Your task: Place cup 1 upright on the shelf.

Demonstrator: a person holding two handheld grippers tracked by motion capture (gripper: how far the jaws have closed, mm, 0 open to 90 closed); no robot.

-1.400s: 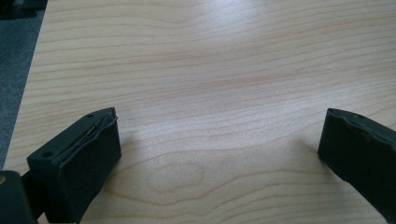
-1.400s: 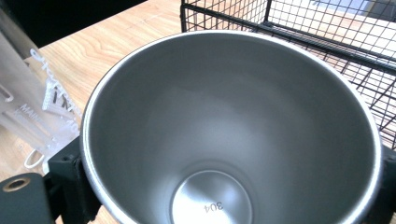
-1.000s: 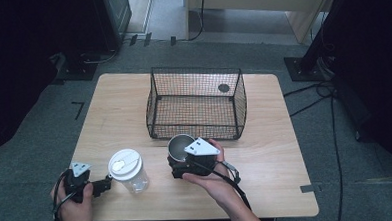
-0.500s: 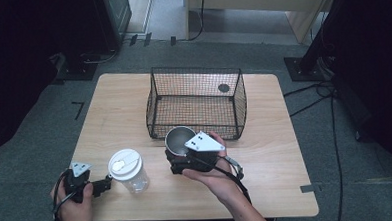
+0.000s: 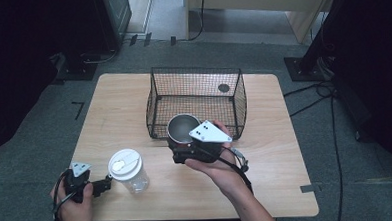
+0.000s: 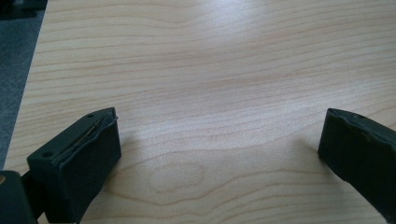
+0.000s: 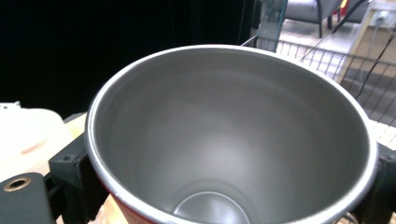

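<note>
The steel cup [image 5: 183, 129] sits between the jaws of the right gripper [image 5: 188, 150], which are clamped on its sides, one jaw on either flank of the rim in the right gripper view; the cup [image 7: 231, 135] is held up just off the table [image 5: 267, 177], tilted a little, mouth open toward the gripper's camera. It is a round metal cup with a brushed grey inside, a bright rolled rim and a red outer skin that shows low at its edge; it looks empty. Directly beyond the gripper stands the black wire basket [image 5: 196, 100], its near wall just past the cup and in its way; the lidded plastic cup [image 5: 128, 171] stands off to the gripper's left, just beside the left gripper [image 5: 105, 184], whose jaws stand wide apart over bare wood.
</note>
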